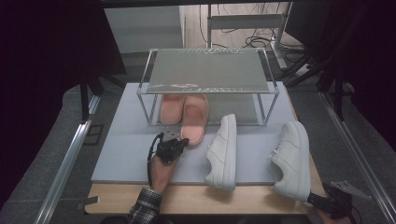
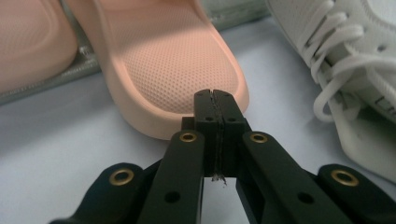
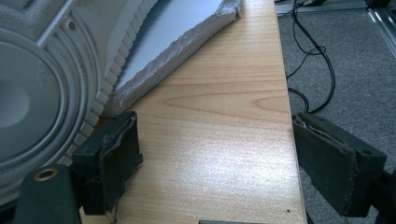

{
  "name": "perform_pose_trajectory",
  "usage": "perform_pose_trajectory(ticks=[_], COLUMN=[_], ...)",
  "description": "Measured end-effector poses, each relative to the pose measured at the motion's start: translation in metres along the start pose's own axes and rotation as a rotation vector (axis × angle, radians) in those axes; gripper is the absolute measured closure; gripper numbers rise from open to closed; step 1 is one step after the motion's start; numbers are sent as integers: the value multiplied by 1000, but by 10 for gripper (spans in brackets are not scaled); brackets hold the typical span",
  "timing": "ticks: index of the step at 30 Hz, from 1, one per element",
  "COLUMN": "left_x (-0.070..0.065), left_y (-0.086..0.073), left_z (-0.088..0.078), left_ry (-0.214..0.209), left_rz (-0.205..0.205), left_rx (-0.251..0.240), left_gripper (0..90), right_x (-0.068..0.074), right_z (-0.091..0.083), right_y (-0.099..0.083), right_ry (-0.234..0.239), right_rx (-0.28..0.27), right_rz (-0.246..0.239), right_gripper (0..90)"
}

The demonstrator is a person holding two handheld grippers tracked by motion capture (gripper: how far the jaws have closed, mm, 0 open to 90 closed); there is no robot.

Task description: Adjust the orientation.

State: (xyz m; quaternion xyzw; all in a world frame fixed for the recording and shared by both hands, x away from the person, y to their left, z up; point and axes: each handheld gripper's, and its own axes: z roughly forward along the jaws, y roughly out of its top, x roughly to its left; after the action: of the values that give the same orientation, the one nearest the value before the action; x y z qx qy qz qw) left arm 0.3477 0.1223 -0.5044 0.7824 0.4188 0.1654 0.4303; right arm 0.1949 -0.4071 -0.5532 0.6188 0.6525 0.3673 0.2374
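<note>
Here, left hand-held gripper [image 2: 215, 100] closed empty at pink slipper [image 2: 173, 70] heel; right hand-held gripper [image 3: 215, 158] open.

The left gripper [image 2: 215, 100] has its jaws pressed together at the pink slipper's [image 2: 173, 60] heel rim, white sneaker [image 2: 355, 56] alongside.

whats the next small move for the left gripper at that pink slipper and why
Probably a short push forward. The left gripper is shut with its fingers at the heel of the near pink slipper, which sticks out of the rack while the other slipper sits farther in. Nudging the heel should slide it under the shelf beside its mate.
</note>
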Motion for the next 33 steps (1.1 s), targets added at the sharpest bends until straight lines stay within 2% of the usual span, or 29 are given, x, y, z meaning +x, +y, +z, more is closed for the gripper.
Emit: perform_pose_trajectory(ticks=[20, 33], left_x=[16, 24], left_y=[22, 35], left_z=[22, 42], left_ry=[51, 86], left_rz=[-38, -44], left_rx=[-10, -2], left_gripper=[893, 893], right_x=[0, -1], right_z=[0, 0], right_y=[0, 0], right_ry=[4, 5], right_rx=[0, -1], right_rz=[2, 2], right_gripper=[158, 158])
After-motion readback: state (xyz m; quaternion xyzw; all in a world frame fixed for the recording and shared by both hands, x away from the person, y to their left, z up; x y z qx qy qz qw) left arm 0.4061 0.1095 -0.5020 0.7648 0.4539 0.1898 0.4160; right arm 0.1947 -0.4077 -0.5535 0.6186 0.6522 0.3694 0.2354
